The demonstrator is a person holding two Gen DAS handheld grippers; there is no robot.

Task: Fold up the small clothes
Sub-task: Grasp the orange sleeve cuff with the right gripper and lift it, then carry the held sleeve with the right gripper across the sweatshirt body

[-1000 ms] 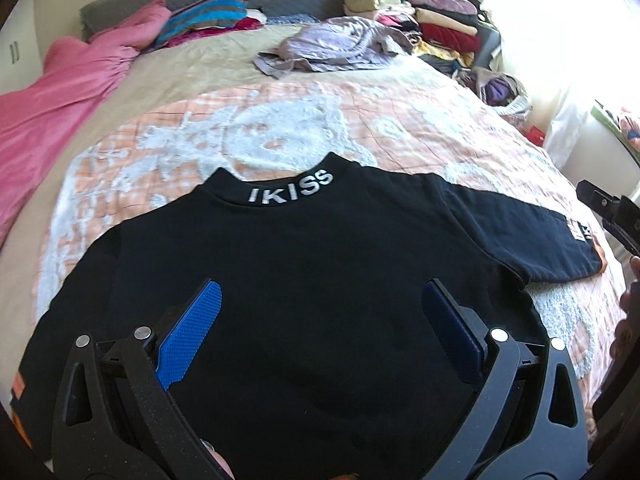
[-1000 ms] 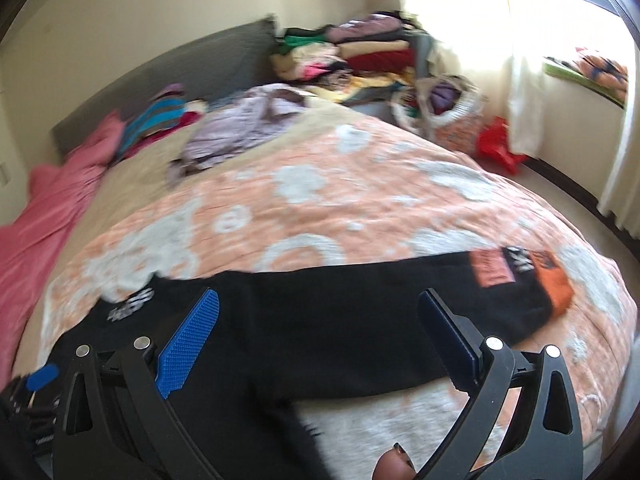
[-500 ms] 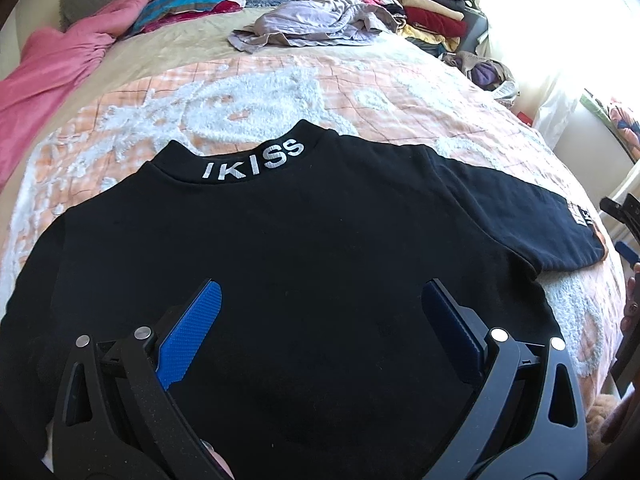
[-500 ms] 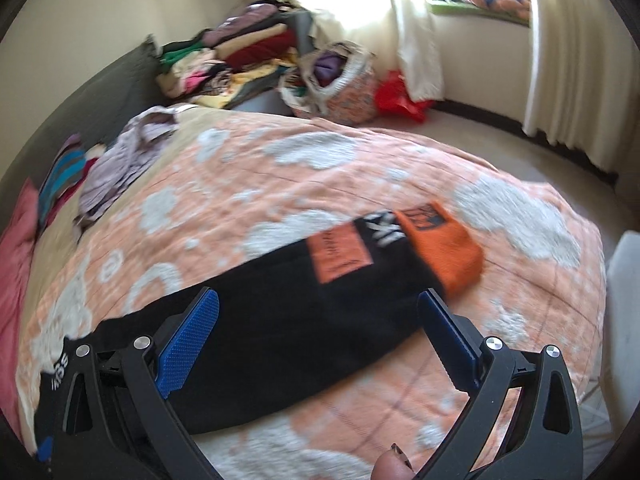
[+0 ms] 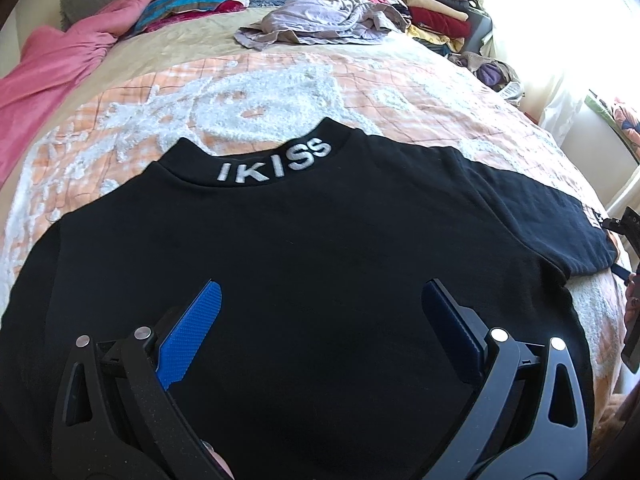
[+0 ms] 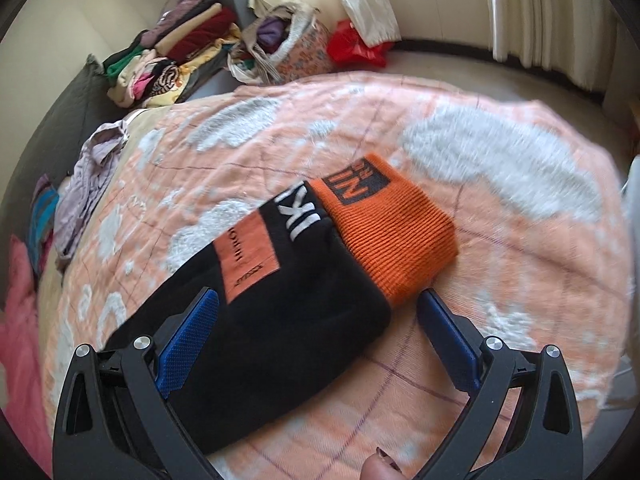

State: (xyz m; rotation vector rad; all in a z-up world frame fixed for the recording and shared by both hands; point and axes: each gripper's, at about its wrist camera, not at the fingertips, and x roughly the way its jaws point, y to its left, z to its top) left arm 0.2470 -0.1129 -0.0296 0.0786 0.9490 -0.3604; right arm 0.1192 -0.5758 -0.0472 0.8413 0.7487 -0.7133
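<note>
A small black sweatshirt [image 5: 304, 248] with "IKISS" on its collar [image 5: 276, 162] lies flat on the bed, sleeves spread. My left gripper [image 5: 320, 304] is open and empty, hovering over the shirt's middle. In the right wrist view its right sleeve [image 6: 280, 300] ends in an orange ribbed cuff [image 6: 392, 232]. My right gripper [image 6: 316, 312] is open, its jaws standing on either side of the sleeve end just below the cuff, not closed on it. The right gripper also shows at the right edge of the left wrist view [image 5: 628, 228].
An orange and white blanket [image 5: 280, 88] covers the bed. A lilac garment [image 5: 320, 24] and striped clothes [image 5: 188, 0] lie near the headboard, a pink blanket [image 5: 52, 68] at left. Stacked folded clothes [image 6: 180, 44], a basket [image 6: 296, 48] and a red bag [image 6: 356, 44] stand beside the bed.
The right gripper swung right along the sleeve and came down close over the orange cuff. The left gripper moved forward and lower over the shirt's body. Both stayed open.
</note>
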